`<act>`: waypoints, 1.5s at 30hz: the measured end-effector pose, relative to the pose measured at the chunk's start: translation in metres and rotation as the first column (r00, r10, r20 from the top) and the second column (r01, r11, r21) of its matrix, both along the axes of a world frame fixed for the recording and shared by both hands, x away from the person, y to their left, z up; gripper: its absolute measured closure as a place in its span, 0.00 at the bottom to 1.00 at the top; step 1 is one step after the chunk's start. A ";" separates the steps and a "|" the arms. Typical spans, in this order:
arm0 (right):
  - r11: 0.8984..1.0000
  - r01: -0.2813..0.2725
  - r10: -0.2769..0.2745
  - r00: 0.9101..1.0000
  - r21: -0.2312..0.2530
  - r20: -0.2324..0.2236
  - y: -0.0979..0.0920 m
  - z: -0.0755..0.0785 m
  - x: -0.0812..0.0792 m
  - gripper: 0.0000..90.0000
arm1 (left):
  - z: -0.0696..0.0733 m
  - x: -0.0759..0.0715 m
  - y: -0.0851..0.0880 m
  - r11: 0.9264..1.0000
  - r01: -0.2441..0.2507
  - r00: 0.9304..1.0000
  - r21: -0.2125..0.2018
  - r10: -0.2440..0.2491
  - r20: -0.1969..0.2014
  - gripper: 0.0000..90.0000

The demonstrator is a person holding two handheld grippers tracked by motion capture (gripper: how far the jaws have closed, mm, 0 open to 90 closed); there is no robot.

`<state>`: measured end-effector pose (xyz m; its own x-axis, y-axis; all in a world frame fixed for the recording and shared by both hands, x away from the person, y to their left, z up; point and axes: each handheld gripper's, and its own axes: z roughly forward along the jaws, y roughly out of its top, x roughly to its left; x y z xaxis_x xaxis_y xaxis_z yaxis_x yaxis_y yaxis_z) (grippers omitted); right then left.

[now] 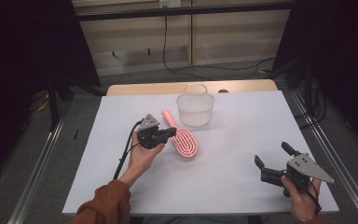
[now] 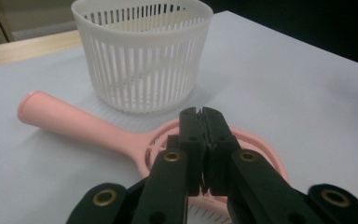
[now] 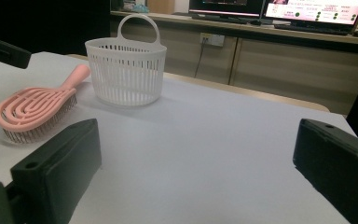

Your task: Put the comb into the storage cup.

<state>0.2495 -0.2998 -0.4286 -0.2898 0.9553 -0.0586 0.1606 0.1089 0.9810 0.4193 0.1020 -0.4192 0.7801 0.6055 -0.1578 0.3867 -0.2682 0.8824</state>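
While the left hand-held gripper (image 1: 171,132) hovers with jaws closed on nothing over the pink hairbrush (image 1: 183,138) lying on the surface (image 1: 233,154) just beside the white basket (image 1: 195,108), the right hand-held gripper (image 1: 272,156) rests wide open, well apart.

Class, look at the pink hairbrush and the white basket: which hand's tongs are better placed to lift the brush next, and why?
Left. The left tongs sit shut right at the pink hairbrush, beside the white basket. The right tongs hang open, well away from it.
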 end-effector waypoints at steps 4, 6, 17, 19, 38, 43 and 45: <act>1.000 0.000 0.000 1.000 0.000 -0.002 0.000 0.000 0.000 0.00 | -0.002 0.005 -0.008 1.000 0.010 0.999 0.025 -0.009 -0.037 0.98; 1.000 -0.001 0.001 1.000 0.000 -0.001 0.000 0.000 0.000 0.00 | -0.001 0.006 -0.014 0.999 0.019 0.999 0.026 -0.018 -0.049 0.98; 1.000 -0.007 0.007 1.000 0.000 -0.002 0.000 0.000 0.000 0.00 | -0.002 0.011 -0.051 0.995 0.068 0.993 0.079 -0.060 -0.098 0.99; 1.000 -0.010 0.010 1.000 0.001 -0.002 0.000 0.000 0.000 0.00 | -0.002 0.013 -0.057 0.992 0.076 0.992 0.098 -0.065 -0.104 0.99; 1.000 -0.020 0.020 1.000 -0.001 -0.007 0.000 -0.001 0.000 0.00 | -0.007 0.027 -0.083 0.981 0.056 0.992 0.188 -0.033 -0.123 1.00; 1.000 -0.022 0.022 1.000 -0.001 -0.005 0.000 -0.001 0.000 0.00 | -0.009 0.025 -0.087 0.974 0.067 0.992 0.218 -0.042 -0.119 1.00; 1.000 -0.021 0.021 1.000 -0.001 -0.005 0.000 -0.001 0.000 0.00 | -0.010 0.025 -0.087 0.971 0.068 0.991 0.227 -0.040 -0.126 1.00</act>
<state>0.2498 -0.2998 -0.4294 -0.3100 0.9489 -0.0585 0.1627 0.1136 0.9801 0.4446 0.0153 -0.4292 0.7967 0.5937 -0.1133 0.4650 -0.4823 0.7424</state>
